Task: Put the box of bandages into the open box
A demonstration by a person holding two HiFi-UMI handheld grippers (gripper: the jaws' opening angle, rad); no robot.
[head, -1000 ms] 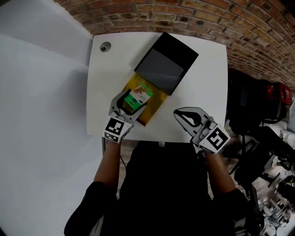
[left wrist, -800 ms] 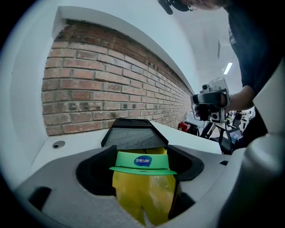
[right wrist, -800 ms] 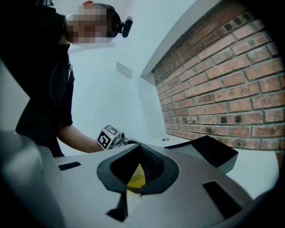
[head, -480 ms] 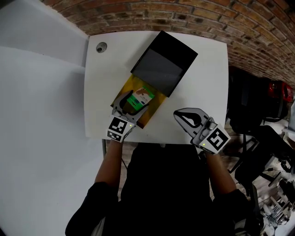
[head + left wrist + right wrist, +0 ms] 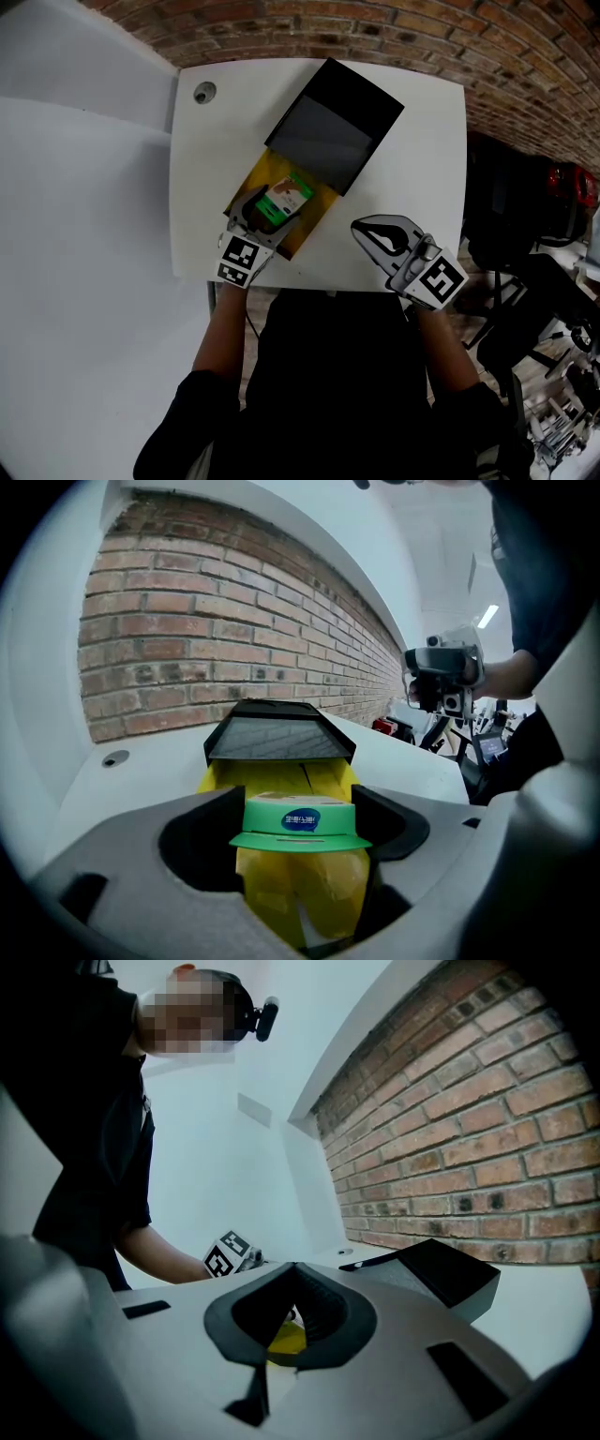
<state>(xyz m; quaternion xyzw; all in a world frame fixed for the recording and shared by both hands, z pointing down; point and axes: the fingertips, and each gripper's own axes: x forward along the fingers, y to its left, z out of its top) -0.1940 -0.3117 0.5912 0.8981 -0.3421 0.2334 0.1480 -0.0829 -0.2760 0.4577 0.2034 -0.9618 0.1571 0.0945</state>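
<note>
My left gripper [image 5: 266, 210] is shut on the green box of bandages [image 5: 286, 196], holding it over the yellow inside of the open box [image 5: 314, 214]. In the left gripper view the bandage box [image 5: 298, 819] sits between both jaws, with the yellow box [image 5: 323, 777] and its raised black lid [image 5: 277, 735] just beyond. That black lid [image 5: 333, 127] lies toward the table's back. My right gripper [image 5: 360, 228] hovers shut and empty near the front edge, to the right of the open box. In the right gripper view its jaws meet [image 5: 296, 1271], and the lid [image 5: 441, 1277] shows to the right.
The white table [image 5: 412, 169] ends close behind my grippers and at the right. A round cable hole [image 5: 204, 92] sits at its back left corner. A brick wall [image 5: 469, 47] runs behind. Dark equipment [image 5: 525, 234] stands on the floor to the right.
My left gripper has edged slightly toward the open box with the bandage box in it. The right gripper has hardly moved.
</note>
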